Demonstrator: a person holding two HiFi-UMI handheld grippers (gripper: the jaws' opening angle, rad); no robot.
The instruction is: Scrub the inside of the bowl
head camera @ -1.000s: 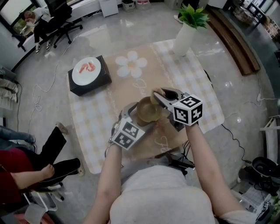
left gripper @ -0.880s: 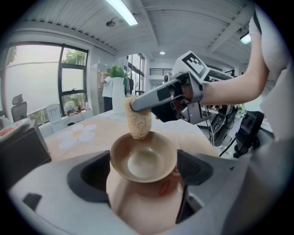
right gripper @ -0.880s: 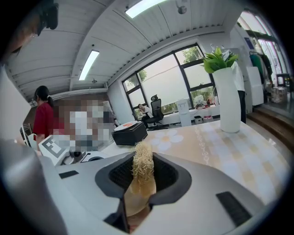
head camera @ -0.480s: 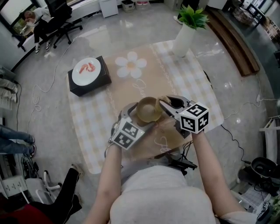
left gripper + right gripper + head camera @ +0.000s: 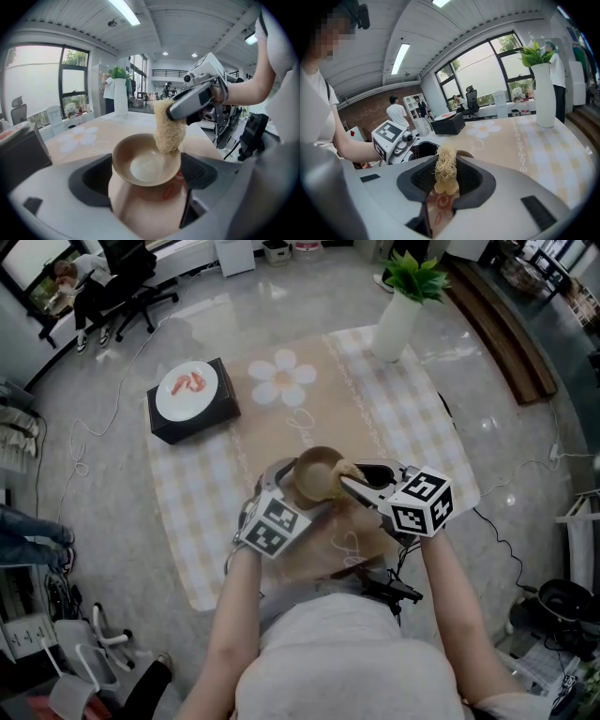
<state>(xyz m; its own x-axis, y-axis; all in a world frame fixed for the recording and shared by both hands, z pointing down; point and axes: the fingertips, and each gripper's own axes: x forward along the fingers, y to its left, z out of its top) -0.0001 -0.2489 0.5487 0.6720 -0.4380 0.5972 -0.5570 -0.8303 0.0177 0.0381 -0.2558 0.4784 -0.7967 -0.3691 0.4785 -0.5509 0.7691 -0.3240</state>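
A tan bowl (image 5: 316, 475) (image 5: 146, 160) sits on the tablecloth, held at its near rim by my left gripper (image 5: 289, 495) (image 5: 146, 174), whose jaws are shut on it. My right gripper (image 5: 354, 478) (image 5: 445, 180) is shut on a pale fibrous scrubber (image 5: 168, 127) (image 5: 446, 169). The scrubber's lower end rests on the bowl's right inner rim. In the right gripper view the bowl is mostly hidden behind the scrubber and jaws.
A black box with a white plate of food (image 5: 188, 391) stands at the far left. A white vase with a green plant (image 5: 397, 313) (image 5: 544, 91) stands at the back right. The checked tablecloth (image 5: 427, 437) has a flower print (image 5: 280, 378). Office chairs stand beyond.
My right gripper has moved down and left, bringing the scrubber from above the bowl's far right side onto its right rim. The left gripper and bowl stayed put.
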